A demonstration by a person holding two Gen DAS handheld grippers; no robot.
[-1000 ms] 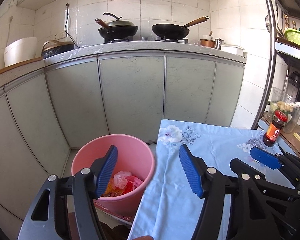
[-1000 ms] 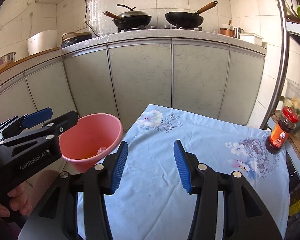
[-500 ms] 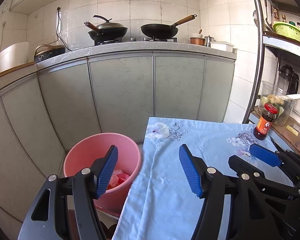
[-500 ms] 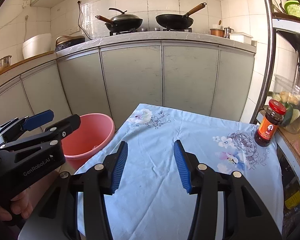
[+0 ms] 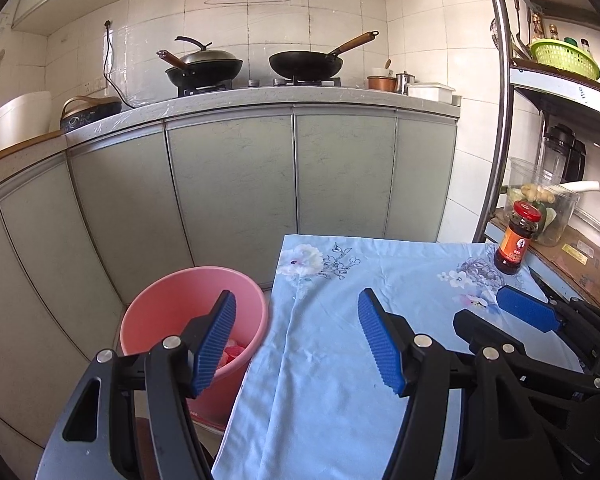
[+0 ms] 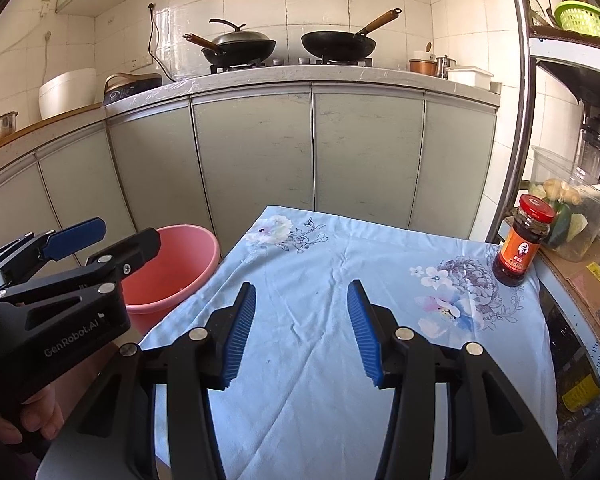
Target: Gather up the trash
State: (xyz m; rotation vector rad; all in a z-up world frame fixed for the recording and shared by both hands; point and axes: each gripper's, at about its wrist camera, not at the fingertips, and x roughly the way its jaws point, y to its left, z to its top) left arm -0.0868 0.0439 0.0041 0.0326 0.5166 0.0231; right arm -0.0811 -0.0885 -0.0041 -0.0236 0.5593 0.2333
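Both my grippers, left gripper [image 5: 296, 336] and right gripper [image 6: 302, 330], are open and empty, and the pink bucket [image 5: 172, 284] with trash lies below-left of my left one, the nearer.

White-tiled walls [image 5: 416, 40], grey-green cabinet doors [image 5: 232, 184] (marbled), daylit stone counter [image 6: 340, 70]

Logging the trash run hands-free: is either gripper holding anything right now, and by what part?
Nothing is held. The left gripper and the right gripper both stand open and empty above the blue tablecloth.
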